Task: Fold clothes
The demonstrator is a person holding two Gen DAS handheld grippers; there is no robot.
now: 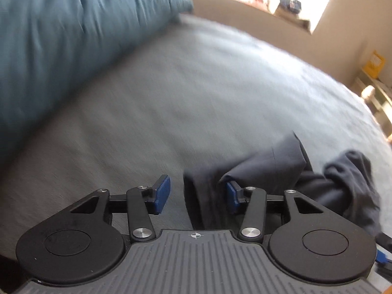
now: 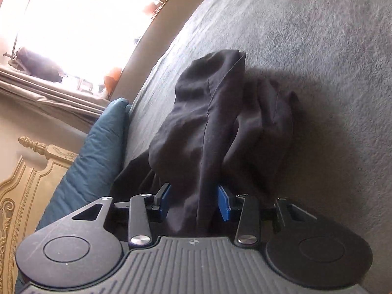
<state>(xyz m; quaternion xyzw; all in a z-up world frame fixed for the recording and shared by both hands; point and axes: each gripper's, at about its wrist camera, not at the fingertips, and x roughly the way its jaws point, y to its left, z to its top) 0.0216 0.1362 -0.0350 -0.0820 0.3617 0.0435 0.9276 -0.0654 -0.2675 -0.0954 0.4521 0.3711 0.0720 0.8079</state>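
Grey bed (image 2: 306,36). My right gripper (image 2: 193,202) clamps dark garment (image 2: 208,112); left gripper (image 1: 198,196) agape beside it. Grab hem, spread flat.

Left gripper (image 1: 198,197): black linkage arms, silver screws, blue pads (image 1: 162,194), two round black discs, grey ribbed body bearing a white crosshair mark. Right gripper (image 2: 193,202): identical build; discs show light scuffs.

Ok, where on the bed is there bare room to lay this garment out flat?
The grey bedspread lies bare between the teal pillow and the dark garment, out toward the far edge. It is crowded near the left gripper and right gripper, where the garment is bunched up.
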